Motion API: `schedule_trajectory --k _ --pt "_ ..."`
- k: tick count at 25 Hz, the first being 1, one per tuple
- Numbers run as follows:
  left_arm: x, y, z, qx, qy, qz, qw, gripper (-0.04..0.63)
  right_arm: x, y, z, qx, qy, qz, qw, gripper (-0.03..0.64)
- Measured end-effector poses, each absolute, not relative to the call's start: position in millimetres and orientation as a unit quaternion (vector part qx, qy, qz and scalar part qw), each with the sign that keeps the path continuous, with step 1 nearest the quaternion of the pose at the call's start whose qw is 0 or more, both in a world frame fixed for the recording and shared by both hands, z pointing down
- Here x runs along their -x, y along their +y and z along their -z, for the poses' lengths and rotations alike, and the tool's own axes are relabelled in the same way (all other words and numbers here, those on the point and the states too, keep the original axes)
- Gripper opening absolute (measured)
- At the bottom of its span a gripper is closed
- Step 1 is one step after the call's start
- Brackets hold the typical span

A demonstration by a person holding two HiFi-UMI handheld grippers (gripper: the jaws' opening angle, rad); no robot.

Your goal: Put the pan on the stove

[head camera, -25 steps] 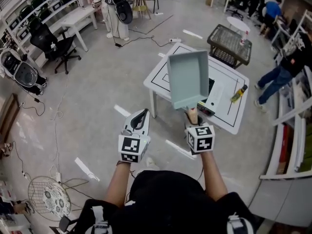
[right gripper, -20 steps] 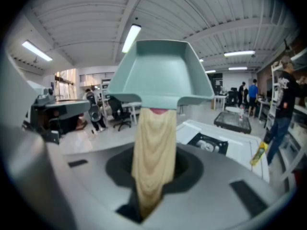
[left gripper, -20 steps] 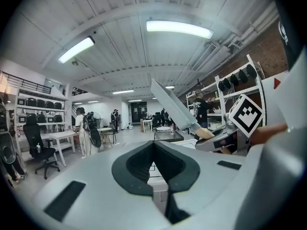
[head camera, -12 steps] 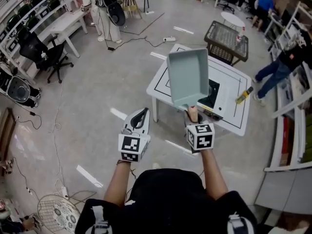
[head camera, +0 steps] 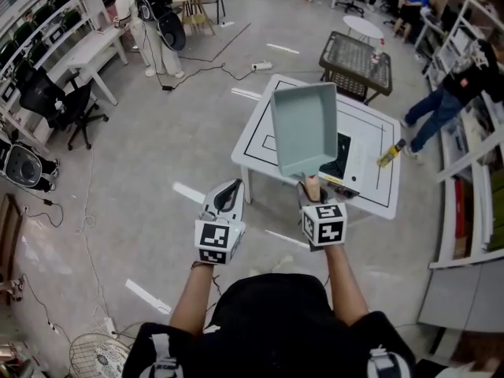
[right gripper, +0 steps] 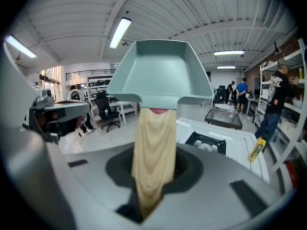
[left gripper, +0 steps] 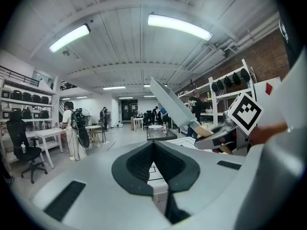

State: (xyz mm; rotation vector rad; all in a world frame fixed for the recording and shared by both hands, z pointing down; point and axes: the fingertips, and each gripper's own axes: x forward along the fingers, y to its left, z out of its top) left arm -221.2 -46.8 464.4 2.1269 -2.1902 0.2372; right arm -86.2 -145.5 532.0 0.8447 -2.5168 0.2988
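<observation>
Right hand-held gripper [head camera: 313, 195] clamps the pale-teal rectangular pan's [head camera: 304, 128] wooden handle [right gripper: 153, 157]. The left hand-held gripper [left gripper: 153, 164], at nine o'clock, is closed and empty. The pan half-hides the black stove [head camera: 340, 152] on the white tabletop [head camera: 370, 132].

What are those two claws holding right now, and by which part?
The right gripper is clamped on the teal pan, by its wooden handle. The left gripper holds nothing; its jaws are together.

- Pan [head camera: 303, 128]: pale teal, with a light tan wooden handle [head camera: 312, 186].
- Table [head camera: 366, 132]: white, black outline near its edges.
- Stove [head camera: 340, 151]: black.
- Bottle [head camera: 389, 153]: yellow.
</observation>
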Motion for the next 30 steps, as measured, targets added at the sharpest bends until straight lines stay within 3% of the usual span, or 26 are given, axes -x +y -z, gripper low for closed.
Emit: schedule_trajectory --k 30 --pt "129.3 -213.9 -464.7 -0.763 -0.639 -0.091 0.024 0.026 -9.1 -270.5 -550.5 -0.379 -0.882 -0.150 0.236 0.095"
